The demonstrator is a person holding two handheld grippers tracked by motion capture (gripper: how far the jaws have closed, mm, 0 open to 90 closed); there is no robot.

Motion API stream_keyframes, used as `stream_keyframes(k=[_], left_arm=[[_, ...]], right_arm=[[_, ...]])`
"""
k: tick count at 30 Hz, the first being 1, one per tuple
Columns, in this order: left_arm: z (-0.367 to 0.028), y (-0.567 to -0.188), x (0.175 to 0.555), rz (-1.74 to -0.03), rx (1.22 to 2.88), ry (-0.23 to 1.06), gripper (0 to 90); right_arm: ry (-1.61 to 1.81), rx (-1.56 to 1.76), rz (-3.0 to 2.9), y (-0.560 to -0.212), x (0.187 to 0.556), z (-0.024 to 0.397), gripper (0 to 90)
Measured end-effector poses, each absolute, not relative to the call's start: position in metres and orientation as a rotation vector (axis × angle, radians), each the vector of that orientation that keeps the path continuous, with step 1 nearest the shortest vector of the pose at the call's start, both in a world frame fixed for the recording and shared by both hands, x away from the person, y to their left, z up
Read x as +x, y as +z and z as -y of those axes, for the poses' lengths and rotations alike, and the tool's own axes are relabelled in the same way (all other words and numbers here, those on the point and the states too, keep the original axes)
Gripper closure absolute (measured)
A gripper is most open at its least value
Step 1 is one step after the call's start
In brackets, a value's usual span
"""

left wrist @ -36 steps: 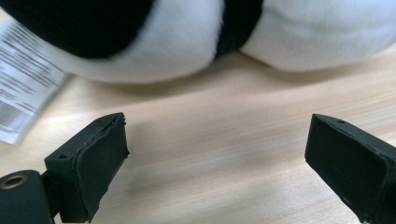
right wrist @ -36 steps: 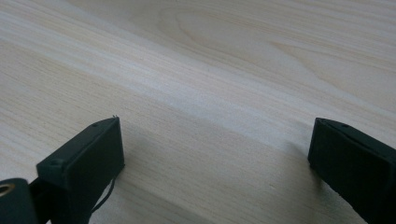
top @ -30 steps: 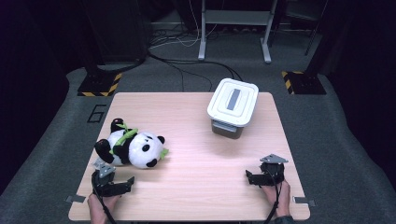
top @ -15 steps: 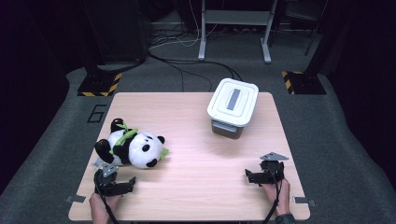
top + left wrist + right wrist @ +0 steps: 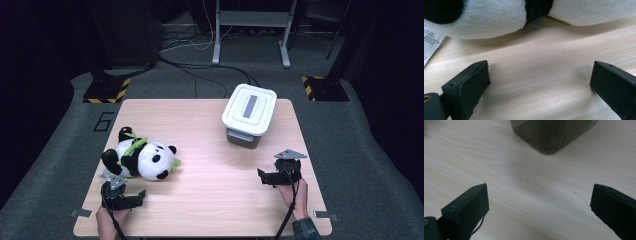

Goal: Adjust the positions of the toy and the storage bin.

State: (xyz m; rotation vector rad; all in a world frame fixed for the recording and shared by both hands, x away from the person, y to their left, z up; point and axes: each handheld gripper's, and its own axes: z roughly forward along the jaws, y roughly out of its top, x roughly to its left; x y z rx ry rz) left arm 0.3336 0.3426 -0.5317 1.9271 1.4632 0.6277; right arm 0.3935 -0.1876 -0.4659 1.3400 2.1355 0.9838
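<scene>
High view first: over the last second the right gripper (image 5: 274,176) has eased a little forward and inward across the counter (image 5: 210,150), toward the lidded box (image 5: 248,115), while the left gripper (image 5: 123,198) has hardly moved from its place just on the person's side of the toy panda (image 5: 141,159). Neither panda nor box has shifted. I read this as the very start of the work: both hands are lining up, nothing has been grasped, and the likely plan (judging from how each tool faces one object) is to open the box with the right and fetch the panda with the left.

Left gripper view shows its fingers (image 5: 467,86) spread wide and released, bare wood between them, with the panda's white and black plush (image 5: 489,17) lying just ahead and a sewn-in label (image 5: 430,40) at the left edge. Right gripper view shows the same released spread of its fingers (image 5: 466,207), and the dark translucent wall of the box (image 5: 551,133) stands ahead, near but clear of them.

Counted: one panda, lying on its side at the left of the counter; one box with one white lid, shut, at the far right; two grippers, each in one hand, both empty.
</scene>
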Motion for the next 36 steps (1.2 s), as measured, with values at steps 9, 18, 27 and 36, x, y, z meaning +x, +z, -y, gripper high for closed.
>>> stream_keyframes(k=[9,18,27,36], left_arm=[[-0.343,-0.532,0.334,-1.463,1.928,0.627,2.3],[-0.343,-0.532,0.334,-1.463,1.927,0.627,2.3],[-0.343,-0.532,0.334,-1.463,1.928,0.626,2.4],[-0.343,-0.532,0.334,-1.463,1.926,0.627,2.4]], right_arm=[[1.01,1.303,-2.13,-0.438,0.413,0.172,1.2],[1.018,1.285,-2.111,-0.411,0.434,0.161,0.5],[1.028,1.263,-2.095,-0.385,0.464,0.149,0.8],[0.999,1.293,-2.098,-0.377,0.496,0.137,1.5]])
